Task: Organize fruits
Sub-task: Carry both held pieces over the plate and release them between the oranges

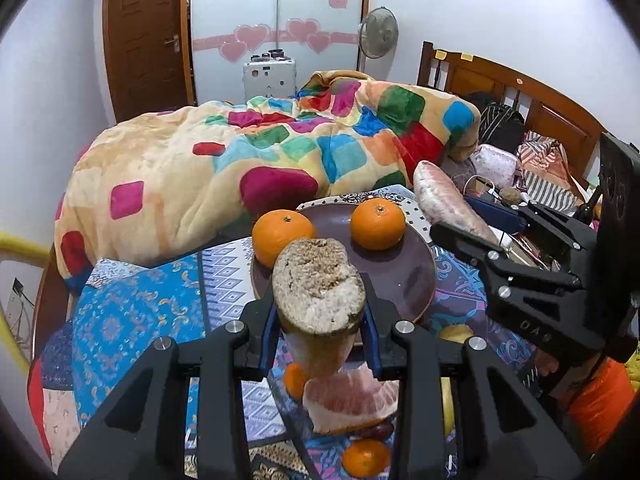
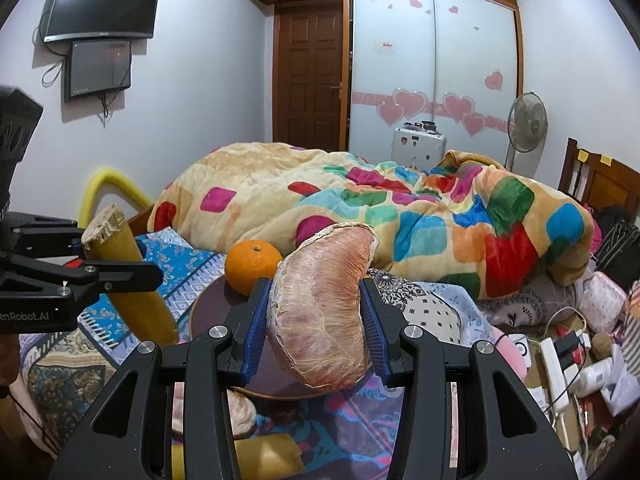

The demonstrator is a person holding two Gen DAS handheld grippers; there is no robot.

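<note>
Each scene is viewed closely from behind a gripper's fingers, facing the wardrobe wall. The round dark-brown plate [image 1: 416,280] [image 2: 212,300] and multicoloured checked blanket [image 1: 224,160] [image 2: 400,216] are shared.

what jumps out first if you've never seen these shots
Each hand-held gripper holds pomelo: the right hand-held gripper clamps a peeled pink pomelo segment, the left hand-held gripper a chunk of pomelo rind. Just beyond sit two oranges on a dark plate, with a patchwork blanket heaped behind.
</note>
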